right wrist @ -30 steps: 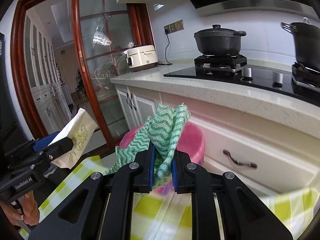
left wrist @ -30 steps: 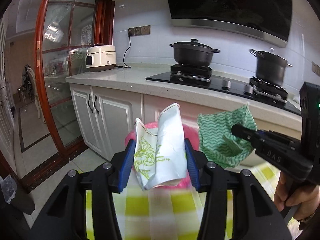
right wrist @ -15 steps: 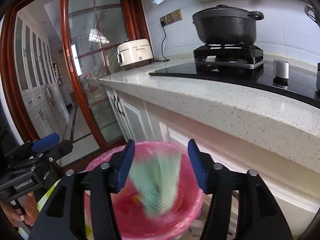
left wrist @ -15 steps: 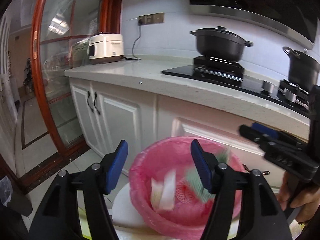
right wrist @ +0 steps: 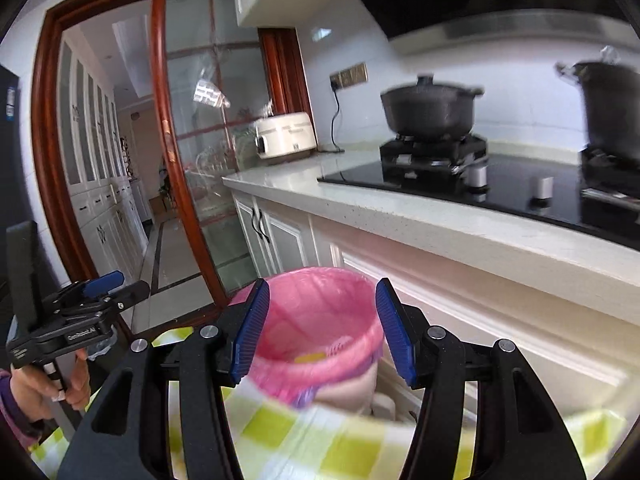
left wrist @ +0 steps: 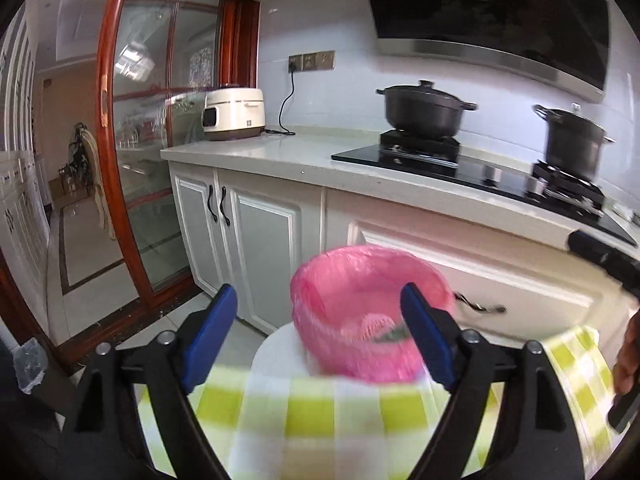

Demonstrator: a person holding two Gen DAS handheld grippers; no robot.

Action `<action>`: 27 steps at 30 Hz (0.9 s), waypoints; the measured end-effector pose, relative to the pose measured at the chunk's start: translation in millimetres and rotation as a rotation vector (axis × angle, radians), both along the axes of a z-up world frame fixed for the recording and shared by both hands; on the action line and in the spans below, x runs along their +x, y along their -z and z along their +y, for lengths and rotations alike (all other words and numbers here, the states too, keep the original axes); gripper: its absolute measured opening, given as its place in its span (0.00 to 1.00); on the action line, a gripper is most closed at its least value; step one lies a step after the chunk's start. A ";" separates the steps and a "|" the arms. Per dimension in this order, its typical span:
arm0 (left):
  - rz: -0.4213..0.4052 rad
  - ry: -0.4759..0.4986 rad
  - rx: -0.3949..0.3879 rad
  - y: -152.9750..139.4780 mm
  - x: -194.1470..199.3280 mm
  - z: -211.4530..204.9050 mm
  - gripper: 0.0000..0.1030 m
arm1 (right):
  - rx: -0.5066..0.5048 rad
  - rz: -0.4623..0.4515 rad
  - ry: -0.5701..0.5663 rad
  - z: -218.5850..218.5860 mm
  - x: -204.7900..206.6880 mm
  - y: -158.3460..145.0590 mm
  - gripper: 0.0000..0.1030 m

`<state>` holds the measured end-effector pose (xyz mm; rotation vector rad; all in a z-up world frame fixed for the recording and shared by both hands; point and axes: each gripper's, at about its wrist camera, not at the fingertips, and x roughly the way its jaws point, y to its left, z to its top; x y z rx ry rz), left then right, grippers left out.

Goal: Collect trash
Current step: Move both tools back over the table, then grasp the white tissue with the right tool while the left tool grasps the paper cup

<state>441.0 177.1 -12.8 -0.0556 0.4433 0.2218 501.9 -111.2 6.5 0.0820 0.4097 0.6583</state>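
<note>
A trash bin lined with a pink bag stands on the floor past the edge of a green-and-white checked tablecloth; it also shows in the right wrist view. Dropped trash lies blurred inside it: green cloth and pale scraps. My left gripper is open and empty, just short of the bin. My right gripper is open and empty, its blue pads either side of the bin mouth. The left gripper also shows at the left of the right wrist view.
A white counter with cabinets stands behind the bin. It carries a rice cooker, a black hob and two black pots. A red-framed glass door is at left.
Both grippers opened and let go: the white paper and the green cloth dropped into the pink bin. Both grippers have since drawn back over the checked tablecloth.
</note>
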 end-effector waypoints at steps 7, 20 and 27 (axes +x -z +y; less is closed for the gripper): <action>-0.023 0.038 0.022 2.2 -119.1 -51.2 0.90 | -0.060 -0.024 0.046 -59.1 -124.2 3.1 0.53; 0.088 0.023 -0.069 81.7 -234.1 -104.1 0.90 | -0.072 0.139 0.067 -84.1 -238.4 88.8 0.53; 0.142 0.054 -0.085 111.0 -258.9 -125.9 0.90 | -0.101 0.255 0.084 -80.9 -261.3 139.4 0.53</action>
